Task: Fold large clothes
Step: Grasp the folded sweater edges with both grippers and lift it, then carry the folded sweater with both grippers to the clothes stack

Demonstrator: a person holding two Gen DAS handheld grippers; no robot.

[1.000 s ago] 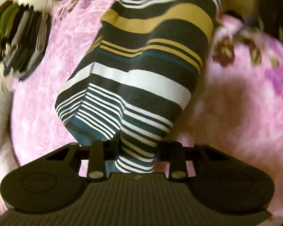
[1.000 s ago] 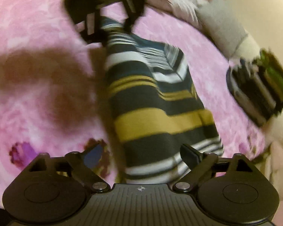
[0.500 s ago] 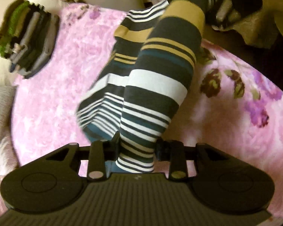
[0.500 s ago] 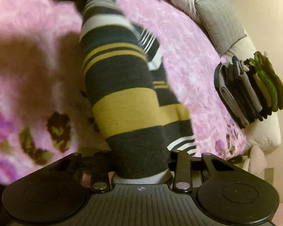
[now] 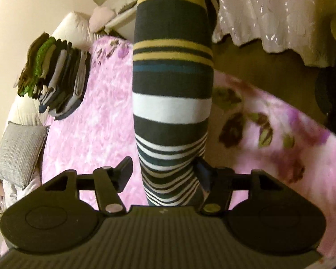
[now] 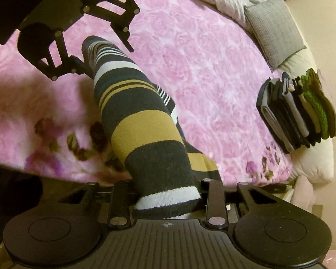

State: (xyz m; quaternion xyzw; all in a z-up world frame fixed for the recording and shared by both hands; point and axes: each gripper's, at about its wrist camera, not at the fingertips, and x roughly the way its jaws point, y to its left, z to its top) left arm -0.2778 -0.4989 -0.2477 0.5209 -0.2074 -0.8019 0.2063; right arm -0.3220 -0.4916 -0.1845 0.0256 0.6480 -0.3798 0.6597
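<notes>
A striped garment (image 5: 172, 103), in dark grey, mustard, white and teal bands, is stretched as a long narrow strip between my two grippers above the pink blanket (image 5: 89, 123). My left gripper (image 5: 163, 170) is open. The cloth's end lies between its fingers, against the right finger (image 5: 202, 170) and clear of the left one. In the right wrist view the garment (image 6: 143, 121) runs from my right gripper (image 6: 168, 192), which is shut on its white-banded end, up to the left gripper (image 6: 105, 56), whose fingers stand spread around the far end. A loose fold hangs on the strip's right side.
A stack of folded clothes (image 6: 298, 109) rests on a white cushion (image 6: 311, 157) at the bed's edge, seen also as the stack (image 5: 56, 78). A grey pillow (image 6: 273, 29) lies farther along. The blanket (image 6: 212, 56) spreads wide beside the garment. White sheer fabric (image 5: 268, 11) hangs beyond the bed.
The left gripper, shut on the garment before, has opened. Both grippers rose and drew apart, pulling the wide, draped cloth off the blanket into a taut narrow strip.
</notes>
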